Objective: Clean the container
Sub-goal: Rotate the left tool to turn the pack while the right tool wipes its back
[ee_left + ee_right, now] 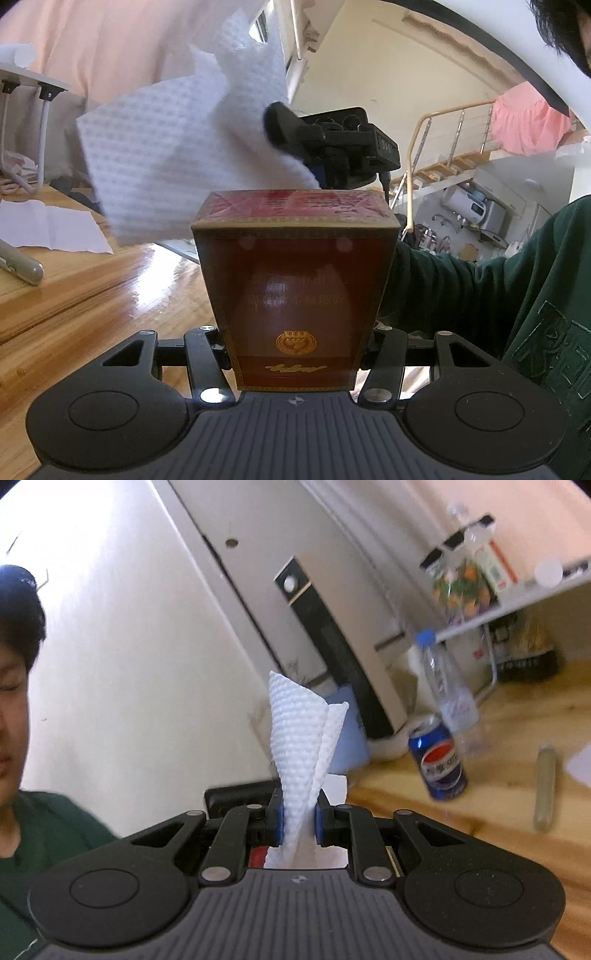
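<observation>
1. The left gripper (295, 354) has its jaws closed on the lower sides of a dark red box (295, 280) with gold trim, a gold emblem and gold script on the face towards the camera; the box stands upright, lifted above the wooden surface (92, 295)
2. The right gripper (298, 819) has its jaws pinched narrowly on a white textured cloth (301, 738), whose folded end sticks up past the blue finger pads (279, 821)
3. In the left wrist view the right gripper (288, 136) sits just behind the top of the box, and the cloth (177, 147) fans out to the left, hanging over the box's upper left corner; actual contact with the top cannot be told
4. Farther off on the surface lie a blue Pepsi can (437, 760), a clear plastic bottle (448, 698) with a blue cap just beside it, and a grey tube (545, 786) lying apart to the right
5. A sheet of white paper (51, 229) lies flat on the surface at the left
6. The person (517, 295) wears a dark green sweatshirt
</observation>
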